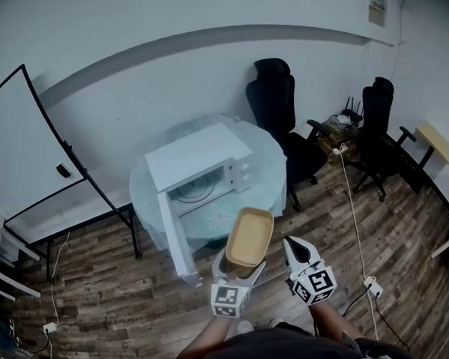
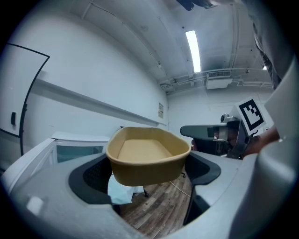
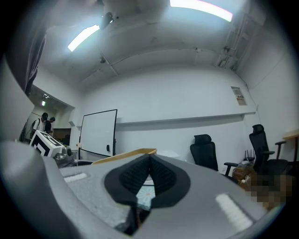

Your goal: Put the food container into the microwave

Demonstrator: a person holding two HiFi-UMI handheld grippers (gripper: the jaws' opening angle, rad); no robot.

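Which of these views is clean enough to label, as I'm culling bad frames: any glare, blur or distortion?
Head view: fisheye bows the wall and floor, corners dim, food container sharp. Left gripper view: ceiling light glares, container crisp, black round border. Right gripper view: ceiling lights blown out, mosaic patch lower right.

Microwave [image 1: 197, 165] on a round table [image 1: 272, 161], wood floor [image 1: 103, 294] all around
We see the white microwave resting on the pale round table, its door [image 1: 175, 241] swung open past the table's edge. On the floor stand two black chairs [image 1: 276, 97] [image 1: 375, 122], a whiteboard [image 1: 20, 148] at left, and a cable [image 1: 353, 206] running to a power strip [image 1: 373, 286].
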